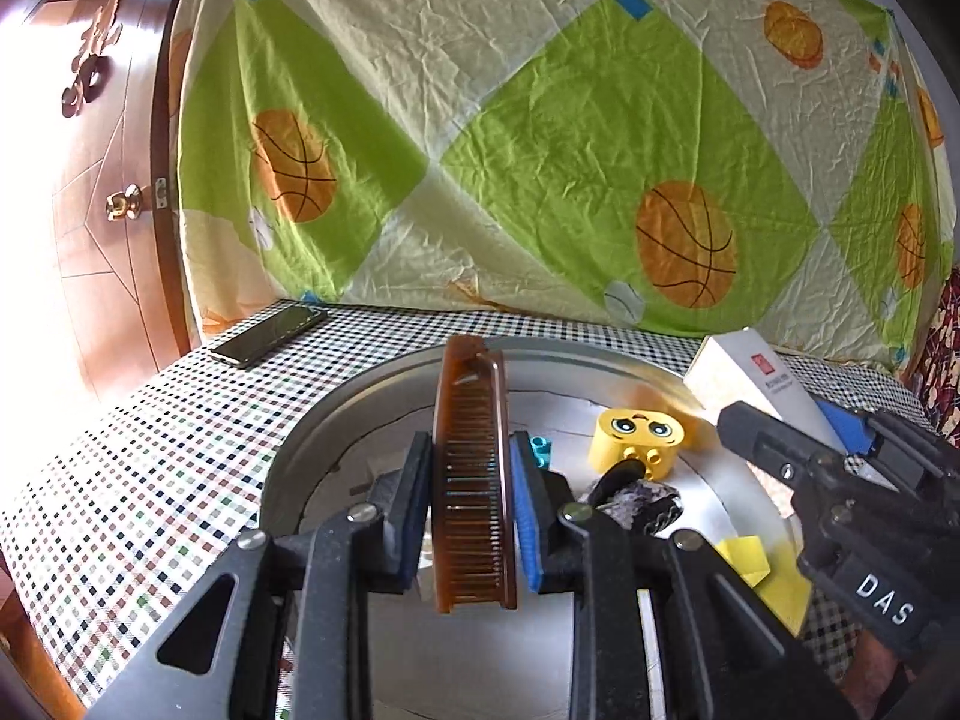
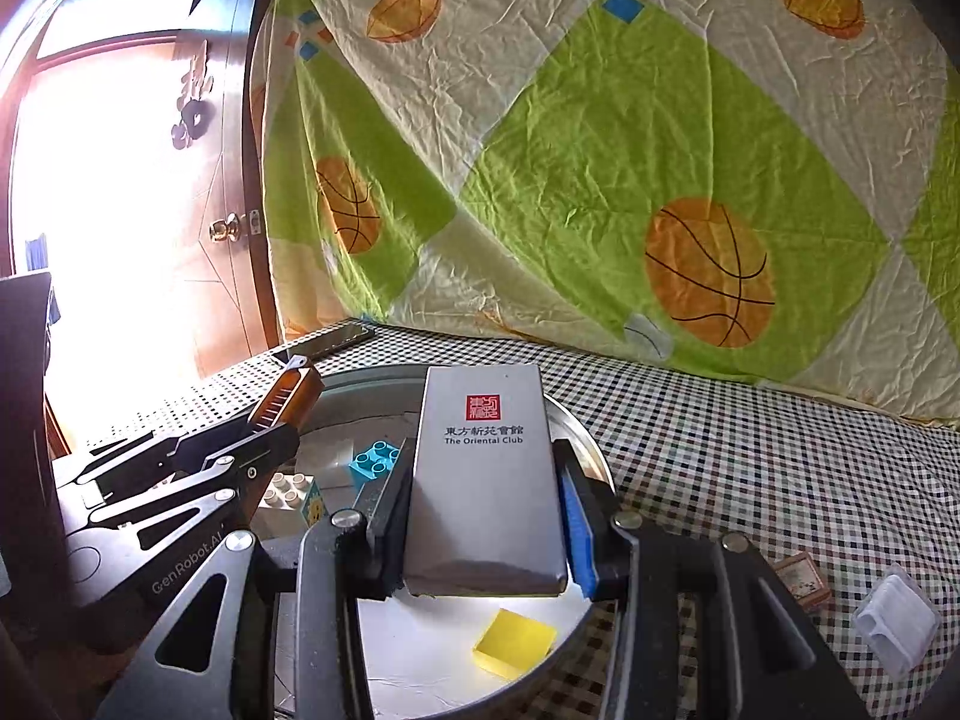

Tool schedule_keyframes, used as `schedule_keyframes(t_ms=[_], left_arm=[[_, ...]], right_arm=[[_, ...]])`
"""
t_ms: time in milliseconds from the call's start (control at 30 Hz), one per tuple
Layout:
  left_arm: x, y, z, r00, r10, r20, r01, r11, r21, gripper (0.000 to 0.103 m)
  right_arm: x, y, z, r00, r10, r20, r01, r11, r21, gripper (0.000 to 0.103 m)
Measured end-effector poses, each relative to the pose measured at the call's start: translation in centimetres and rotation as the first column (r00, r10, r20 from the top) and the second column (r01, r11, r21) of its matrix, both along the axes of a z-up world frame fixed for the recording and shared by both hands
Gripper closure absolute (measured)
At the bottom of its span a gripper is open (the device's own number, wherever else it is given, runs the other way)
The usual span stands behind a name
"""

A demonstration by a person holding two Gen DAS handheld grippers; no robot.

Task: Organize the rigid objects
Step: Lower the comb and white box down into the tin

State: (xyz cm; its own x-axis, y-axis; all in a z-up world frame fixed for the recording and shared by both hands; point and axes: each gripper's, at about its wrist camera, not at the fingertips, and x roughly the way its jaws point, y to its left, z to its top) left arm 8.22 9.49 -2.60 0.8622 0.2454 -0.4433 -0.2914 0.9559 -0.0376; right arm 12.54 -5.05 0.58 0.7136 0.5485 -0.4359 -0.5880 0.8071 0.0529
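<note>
Midway: left gripper (image 1: 471,504) clamps a brown comb (image 1: 474,480), right gripper (image 2: 486,516) a grey box (image 2: 486,480), above the half-filled metal tray (image 1: 288,480); a clear case (image 2: 897,618) waits outside.

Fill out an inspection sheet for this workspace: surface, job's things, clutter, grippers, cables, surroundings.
Surface: checked tablecloth with a round metal tray on it.
Job's things: brown comb and grey box, both held over the tray; in the tray a yellow face block, a blue brick, a white brick and a yellow pad.
Clutter: phone at the table's far left; a clear plastic piece and a small brown item on the cloth right of the tray.
Grippers: left gripper shut on the comb; right gripper shut on the box.
Cables: nothing seen.
Surroundings: basketball-print sheet behind; wooden door at left.
</note>
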Motion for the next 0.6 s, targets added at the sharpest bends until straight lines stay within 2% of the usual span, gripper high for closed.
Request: schedule_keyframes(t_ms=[200, 600], left_arm=[[0.5, 0.9, -0.4, 0.999, 0.013, -0.031, -0.013, 1.0, 0.005, 0.079], [1.0, 1.0, -0.9, 0.997, 0.03, -0.067, -0.028, 0.999, 0.036, 0.079]], right_arm=[[1.7, 0.9, -1.4, 0.996, -0.033, -0.089, 0.03, 0.999, -0.032, 0.058], [2.0, 1.3, -1.7, 0.994, -0.031, -0.107, 0.025, 0.998, -0.05, 0.058]])
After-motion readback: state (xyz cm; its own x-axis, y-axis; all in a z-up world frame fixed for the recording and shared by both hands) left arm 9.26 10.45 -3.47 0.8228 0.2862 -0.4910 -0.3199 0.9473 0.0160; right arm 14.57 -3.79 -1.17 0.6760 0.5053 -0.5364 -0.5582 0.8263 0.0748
